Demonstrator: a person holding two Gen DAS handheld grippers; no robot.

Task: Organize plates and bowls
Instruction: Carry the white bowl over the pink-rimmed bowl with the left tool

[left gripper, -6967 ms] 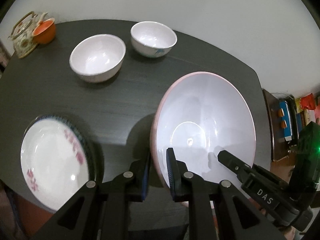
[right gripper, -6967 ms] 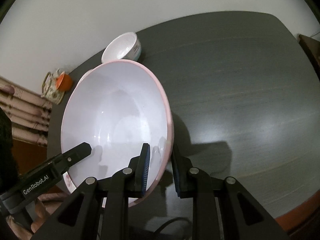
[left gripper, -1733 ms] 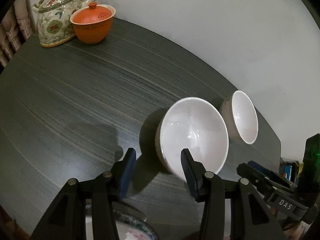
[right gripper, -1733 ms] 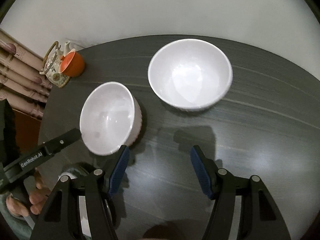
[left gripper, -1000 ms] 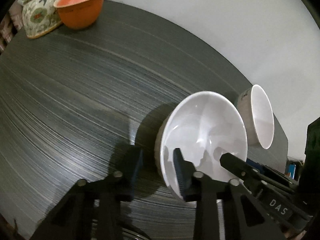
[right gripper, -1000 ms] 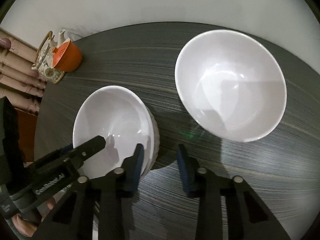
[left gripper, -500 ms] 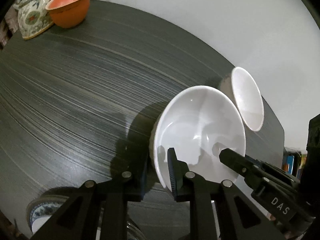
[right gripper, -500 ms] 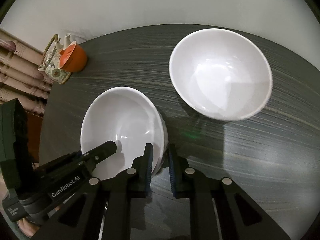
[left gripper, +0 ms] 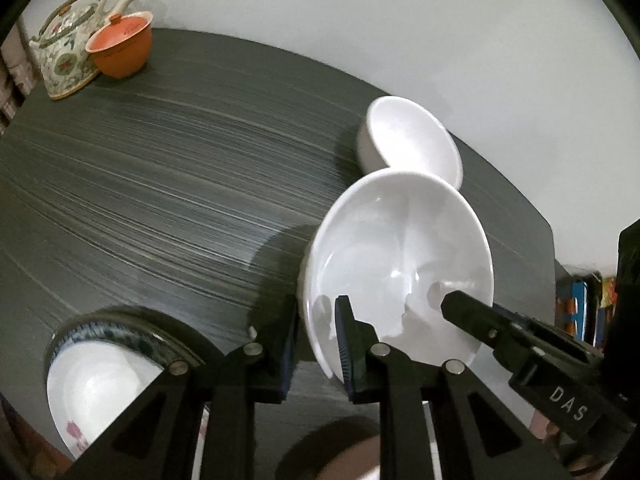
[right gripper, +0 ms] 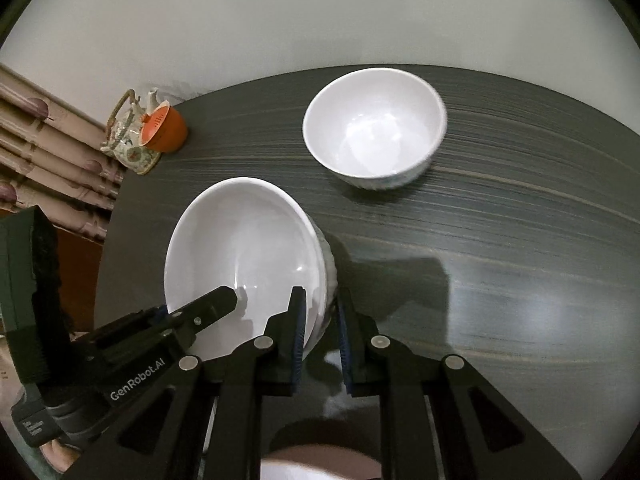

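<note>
A white bowl (left gripper: 400,264) (right gripper: 244,256) hangs tilted above the dark table, held by both grippers. My left gripper (left gripper: 316,340) is shut on its left rim, one pad inside and one outside. My right gripper (right gripper: 322,340) is shut on the opposite rim; its finger shows in the left wrist view at the bowl's right side. A second white bowl (left gripper: 412,140) (right gripper: 374,128) stands on the table beyond it. A flowered plate with a blue rim (left gripper: 104,368) lies at the lower left, and the rim of a large pink bowl (right gripper: 320,464) shows below the grippers.
A patterned teapot (left gripper: 66,40) (right gripper: 130,136) and an orange lidded cup (left gripper: 120,48) (right gripper: 166,128) stand at the table's far left corner. The dark table (left gripper: 160,160) ends at a pale wall behind. Shelves with coloured items (left gripper: 588,304) lie past the right edge.
Both grippers closed on the near white bowl's opposite rims and lifted it off the table, toward the near side. The plate has come into the left wrist view.
</note>
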